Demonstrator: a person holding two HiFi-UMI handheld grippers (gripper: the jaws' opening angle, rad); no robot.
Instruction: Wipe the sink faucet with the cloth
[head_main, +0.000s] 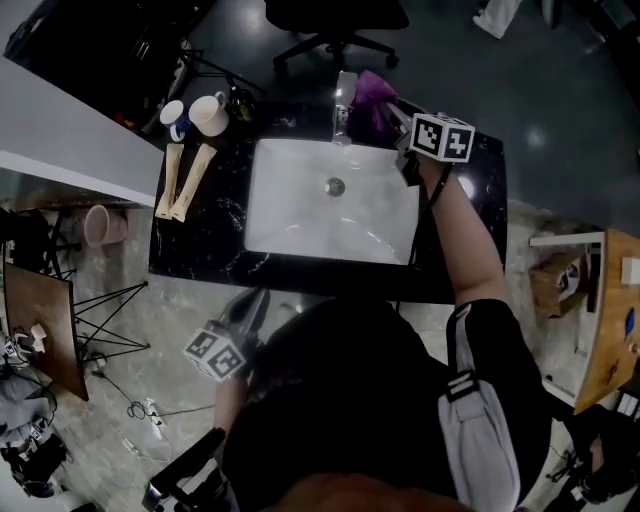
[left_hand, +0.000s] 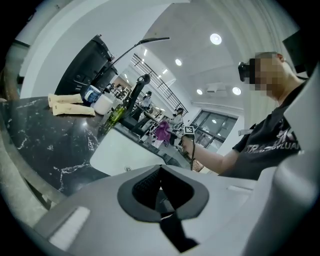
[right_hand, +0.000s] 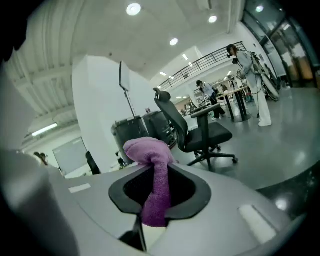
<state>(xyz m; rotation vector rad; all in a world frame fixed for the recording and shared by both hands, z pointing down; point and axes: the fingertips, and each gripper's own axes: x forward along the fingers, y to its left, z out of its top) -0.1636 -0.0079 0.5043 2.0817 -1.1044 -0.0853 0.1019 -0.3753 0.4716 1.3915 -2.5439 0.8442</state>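
In the head view a chrome faucet (head_main: 344, 108) stands at the far rim of the white sink (head_main: 300, 215). A purple cloth (head_main: 372, 102) hangs bunched right beside the faucet's top. My right gripper (head_main: 394, 114) is shut on this cloth and comes in from the right with its marker cube up. In the right gripper view the cloth (right_hand: 155, 172) sits pinched between the jaws of the right gripper (right_hand: 156, 200) and bulges above them; the faucet is not in that view. My left gripper (head_main: 254, 302) is held shut and empty near the counter's front edge. The left gripper (left_hand: 161, 194) looks across the sink (left_hand: 122, 150) at the cloth (left_hand: 162, 130).
On the black marble counter (head_main: 195, 245) left of the sink lie two beige wooden pieces (head_main: 180, 180), with two mugs (head_main: 196, 115) behind them. A green bottle (left_hand: 116, 114) stands by the mugs. An office chair (head_main: 335, 25) is beyond the counter. A pink bin (head_main: 100, 225) is at the left.
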